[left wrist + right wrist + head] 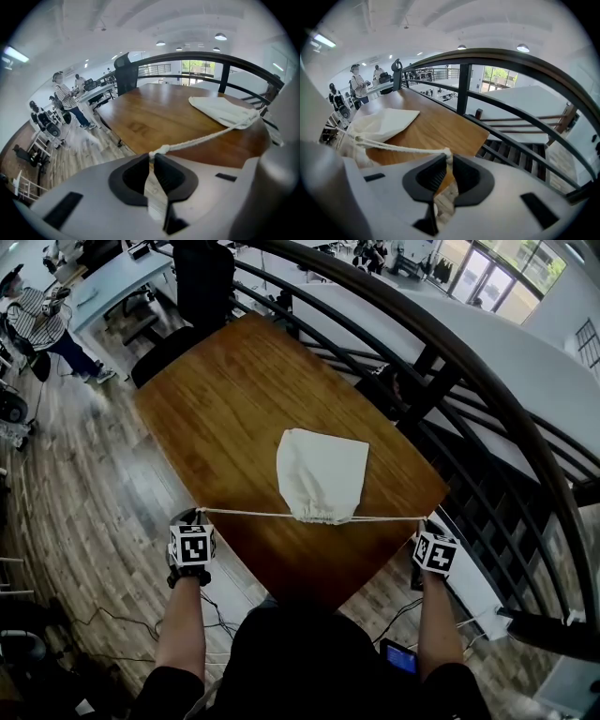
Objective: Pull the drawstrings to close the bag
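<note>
A cream cloth bag [322,472] lies on the wooden table [225,399], its mouth gathered tight toward me. Its white drawstrings [253,515] run out straight and taut to both sides. My left gripper [198,513] is shut on the left drawstring's knotted end [159,150], just off the table's left edge. My right gripper [424,522] is shut on the right drawstring's end [446,153], past the table's right corner. In the left gripper view the bag [220,110] lies to the upper right; in the right gripper view the bag [377,124] is at the left.
A dark curved railing [487,381] runs close along the table's right side, with a drop behind it. A black chair [202,282] stands at the table's far end. A person [42,324] stands far off at the upper left on the wooden floor.
</note>
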A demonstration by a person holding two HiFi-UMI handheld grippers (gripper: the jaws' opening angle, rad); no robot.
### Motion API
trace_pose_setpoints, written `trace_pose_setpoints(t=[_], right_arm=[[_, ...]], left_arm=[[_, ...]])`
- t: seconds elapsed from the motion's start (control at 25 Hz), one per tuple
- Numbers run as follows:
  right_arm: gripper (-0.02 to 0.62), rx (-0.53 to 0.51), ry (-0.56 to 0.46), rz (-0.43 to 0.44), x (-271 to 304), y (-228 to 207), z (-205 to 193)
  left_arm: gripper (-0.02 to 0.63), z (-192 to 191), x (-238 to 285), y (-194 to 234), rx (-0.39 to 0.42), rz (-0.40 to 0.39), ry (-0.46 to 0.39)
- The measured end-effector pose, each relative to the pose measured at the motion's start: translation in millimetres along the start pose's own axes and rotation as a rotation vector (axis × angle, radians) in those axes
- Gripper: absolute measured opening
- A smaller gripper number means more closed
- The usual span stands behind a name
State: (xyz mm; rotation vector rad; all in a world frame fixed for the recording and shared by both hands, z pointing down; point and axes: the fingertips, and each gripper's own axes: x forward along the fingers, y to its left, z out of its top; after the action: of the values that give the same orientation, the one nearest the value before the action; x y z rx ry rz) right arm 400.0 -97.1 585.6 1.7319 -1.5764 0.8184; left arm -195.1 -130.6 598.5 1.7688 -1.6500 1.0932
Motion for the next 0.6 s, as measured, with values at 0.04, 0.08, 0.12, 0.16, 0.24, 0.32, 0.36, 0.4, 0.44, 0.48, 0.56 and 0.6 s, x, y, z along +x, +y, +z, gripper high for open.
trace_pose_setpoints(t=[0.04,0.08,0.12,0.16,0.24,0.32,0.36,0.4,0.44,0.48,0.56,0.6], right_arm=[[0.040,0.010,-0.006,-0.003,-0.2,-1.5,1.2],[0.039,0.029,-0.011,-0.006,-0.3,-3.9,2.0],[0.038,0.050,-0.014,-0.009,-0.2,-6.7,2.3],[0.040,0.059,-0.015,-0.012,0.1,-8.8,2.2],[0.040,0.034,-0.014,-0.013,1.2,-9.3,1.0],[0.038,0.023,-0.013,-0.024,1.5,-9.3,1.8],[0.038,0.035,-0.015,-0.033,1.7,-9.9,2.8],[0.038,0.045,-0.019,-0.037,2.5,-10.2,3.5],[0.037,0.048,-0.025,-0.035,3.9,-9.3,3.8],[0.037,0.039,-0.032,-0.029,5.4,-7.7,4.2],[0.038,0.009,-0.044,-0.020,6.5,-4.2,6.1],[0.039,-0.006,-0.047,-0.018,6.8,-2.7,7.1]], left_arm=[[0.041,1.5,-1.1,0.8,0.001,0.006,-0.007],[0.041,2.7,-1.0,2.0,-0.005,0.008,-0.015],[0.041,3.3,0.1,3.8,-0.018,0.006,-0.020],[0.041,2.8,1.6,6.3,-0.040,0.001,-0.019],[0.041,0.4,3.7,11.0,-0.079,-0.008,-0.009],[0.041,3.7,3.9,11.3,-0.039,0.002,-0.012],[0.040,7.3,4.2,9.6,-0.017,0.007,-0.019],[0.040,10.0,5.5,7.2,-0.014,0.004,-0.023],[0.040,10.9,7.1,4.8,-0.023,-0.006,-0.020],[0.040,10.5,8.1,2.7,-0.030,-0.017,-0.009],[0.041,10.0,8.1,-0.3,-0.019,-0.040,0.010],[0.041,10.5,8.1,-1.5,-0.003,-0.047,0.010]])
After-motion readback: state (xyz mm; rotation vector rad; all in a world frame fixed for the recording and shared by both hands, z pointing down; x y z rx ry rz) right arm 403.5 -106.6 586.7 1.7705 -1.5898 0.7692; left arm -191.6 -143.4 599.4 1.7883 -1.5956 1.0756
